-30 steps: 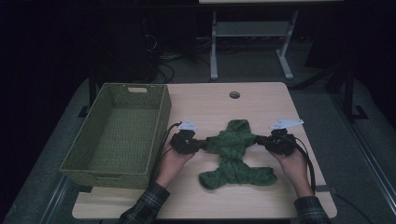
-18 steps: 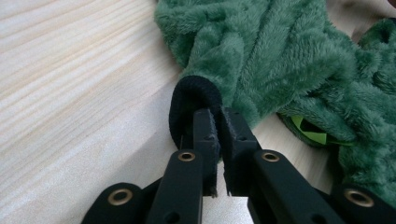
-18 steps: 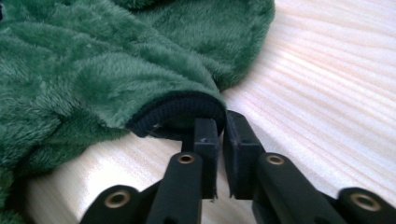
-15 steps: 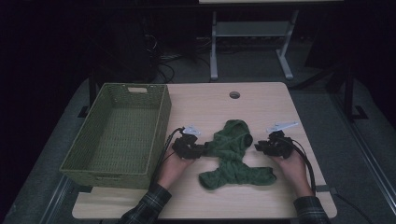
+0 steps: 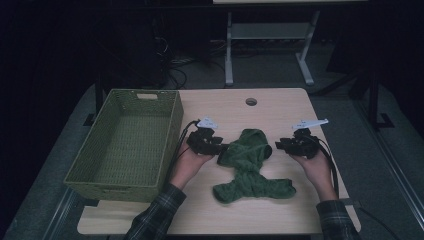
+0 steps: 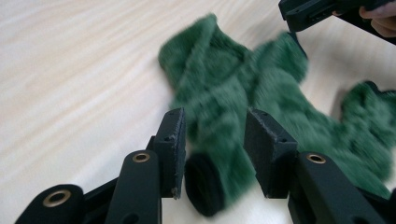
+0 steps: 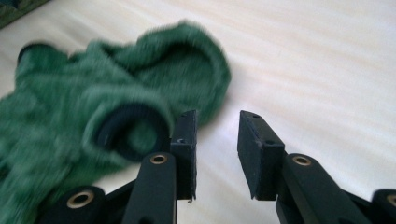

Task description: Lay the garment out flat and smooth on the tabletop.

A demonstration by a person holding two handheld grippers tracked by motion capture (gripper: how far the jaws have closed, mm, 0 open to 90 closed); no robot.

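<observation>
A fuzzy green garment (image 5: pixel 245 165) with dark cuffs lies crumpled in the middle of the wooden table (image 5: pixel 280 107). My left gripper (image 5: pixel 222 147) is at its left side. Its jaws have just been opening, and they stand open (image 6: pixel 214 140) around a loose sleeve with a dark cuff (image 6: pixel 203 184); the pads are not pressing on it. My right gripper (image 5: pixel 279 145) is at the garment's right side. Its jaws have also just been opening and now stand open (image 7: pixel 217 140) over bare table. The other cuff (image 7: pixel 128 133) lies just beside its left jaw.
A green woven basket (image 5: pixel 172 130) stands at the table's left side, close to my left hand. A round cable hole (image 5: pixel 251 101) is in the table's far part. Metal table legs and cables stand on the dark floor beyond.
Both grippers held the sleeves stretched outward a second ago. Now their jaws stand apart and the sleeves lie slack, drawn in toward the garment's body. The left hand has lifted a little.
</observation>
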